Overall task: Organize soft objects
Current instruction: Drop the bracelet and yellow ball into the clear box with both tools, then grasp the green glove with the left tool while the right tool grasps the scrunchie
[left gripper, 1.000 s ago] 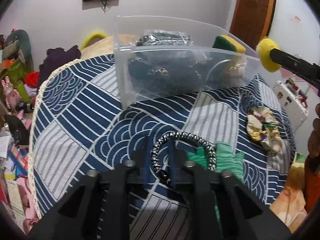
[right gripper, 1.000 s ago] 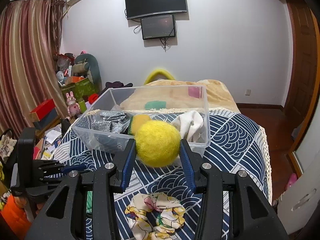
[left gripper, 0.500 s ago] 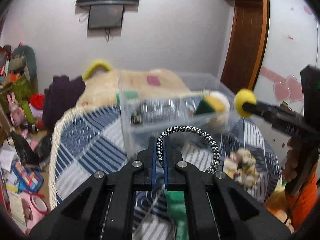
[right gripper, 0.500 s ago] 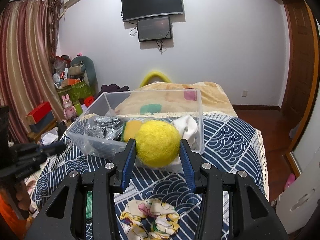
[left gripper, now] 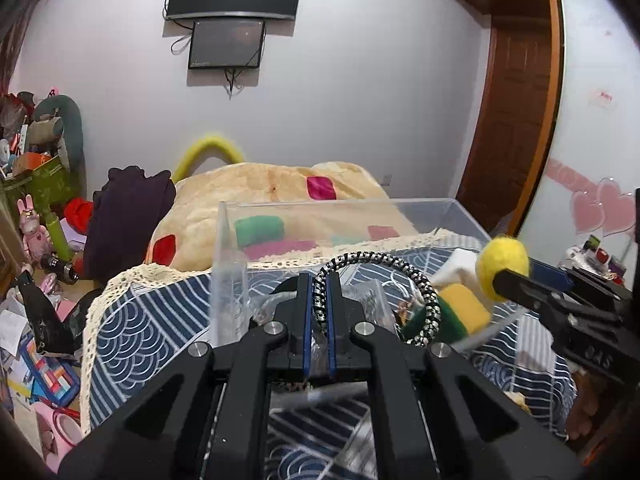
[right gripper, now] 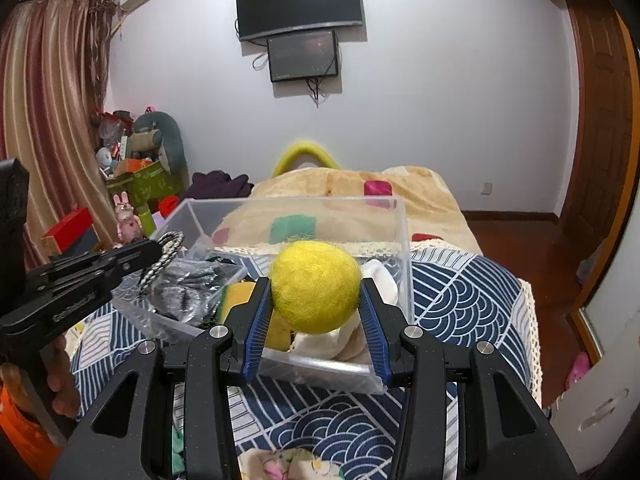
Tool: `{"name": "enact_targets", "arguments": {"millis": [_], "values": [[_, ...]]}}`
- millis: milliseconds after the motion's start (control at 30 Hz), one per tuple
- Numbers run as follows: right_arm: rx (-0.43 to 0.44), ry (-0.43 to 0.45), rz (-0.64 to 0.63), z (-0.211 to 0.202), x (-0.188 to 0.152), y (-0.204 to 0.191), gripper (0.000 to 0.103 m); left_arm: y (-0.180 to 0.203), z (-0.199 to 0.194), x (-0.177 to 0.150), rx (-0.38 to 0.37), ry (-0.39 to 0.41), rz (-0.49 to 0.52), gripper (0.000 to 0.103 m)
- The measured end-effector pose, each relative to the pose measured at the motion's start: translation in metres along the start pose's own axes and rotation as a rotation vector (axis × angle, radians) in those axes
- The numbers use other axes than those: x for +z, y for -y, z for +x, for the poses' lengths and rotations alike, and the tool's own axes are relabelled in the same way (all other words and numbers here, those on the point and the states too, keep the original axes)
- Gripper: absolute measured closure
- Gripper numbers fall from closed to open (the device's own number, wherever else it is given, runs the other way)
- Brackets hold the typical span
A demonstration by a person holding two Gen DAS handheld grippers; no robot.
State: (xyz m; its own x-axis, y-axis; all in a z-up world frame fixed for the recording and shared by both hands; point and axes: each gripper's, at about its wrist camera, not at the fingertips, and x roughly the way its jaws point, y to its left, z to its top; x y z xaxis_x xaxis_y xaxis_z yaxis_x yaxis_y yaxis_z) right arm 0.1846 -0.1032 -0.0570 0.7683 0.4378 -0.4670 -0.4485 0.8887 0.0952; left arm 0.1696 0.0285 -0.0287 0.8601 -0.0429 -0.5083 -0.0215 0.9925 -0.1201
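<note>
My left gripper (left gripper: 319,292) is shut on a black-and-white braided hair tie (left gripper: 384,268) and holds it over the near left part of a clear plastic bin (left gripper: 228,240). My right gripper (right gripper: 316,300) is shut on a fuzzy yellow ball (right gripper: 316,286), held above the bin's near edge (right gripper: 320,372). The bin holds a yellow-green sponge (left gripper: 460,312), a white cloth (right gripper: 380,276) and a grey crinkled item (right gripper: 188,292). In the right wrist view the left gripper (right gripper: 154,250) with the hair tie (right gripper: 160,264) sits at the bin's left side. The ball (left gripper: 502,266) also shows in the left wrist view.
The bin stands on a blue wave-patterned cloth (right gripper: 460,300) with a lace edge. A floral scrunchie (right gripper: 280,466) and a green cloth (right gripper: 176,452) lie on it near me. A beige blanket (left gripper: 260,188) lies behind; toys and boxes (left gripper: 36,240) clutter the floor at left.
My left gripper has lifted the hair tie off the cloth and carried it forward to the bin. My right gripper has moved forward with the ball toward the bin.
</note>
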Motion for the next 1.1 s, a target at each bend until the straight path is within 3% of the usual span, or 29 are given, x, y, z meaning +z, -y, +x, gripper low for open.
{"name": "enact_targets", "arguments": {"millis": [233,400,533,700,867,1000,1100], "values": [[-0.011,-0.056,-0.003,0.018,-0.008,0.002,0.060,0.011,0.032,-0.008,0.034,-0.064,0.050,0.097],[-0.004,-0.065,-0.006,0.016,-0.011,0.002,0.047,0.023,0.023,-0.016,0.034,-0.039,0.086,0.063],[-0.018,-0.056,-0.017,0.011,-0.011,0.003,0.047,0.024,0.011,-0.016,0.017,-0.028,0.086,0.061],[-0.022,-0.028,-0.009,-0.003,-0.008,0.005,0.038,0.018,-0.011,-0.015,-0.021,-0.010,0.045,0.042],[-0.015,0.005,-0.013,-0.021,-0.006,0.002,0.026,0.016,-0.036,-0.016,-0.037,0.018,0.040,0.033],[-0.004,0.029,-0.023,-0.038,-0.008,-0.004,0.019,0.015,-0.060,-0.022,-0.038,0.050,0.051,0.014],[-0.001,0.030,-0.034,-0.048,-0.015,-0.007,0.017,0.015,-0.072,-0.031,-0.020,0.059,0.063,0.005]]}}
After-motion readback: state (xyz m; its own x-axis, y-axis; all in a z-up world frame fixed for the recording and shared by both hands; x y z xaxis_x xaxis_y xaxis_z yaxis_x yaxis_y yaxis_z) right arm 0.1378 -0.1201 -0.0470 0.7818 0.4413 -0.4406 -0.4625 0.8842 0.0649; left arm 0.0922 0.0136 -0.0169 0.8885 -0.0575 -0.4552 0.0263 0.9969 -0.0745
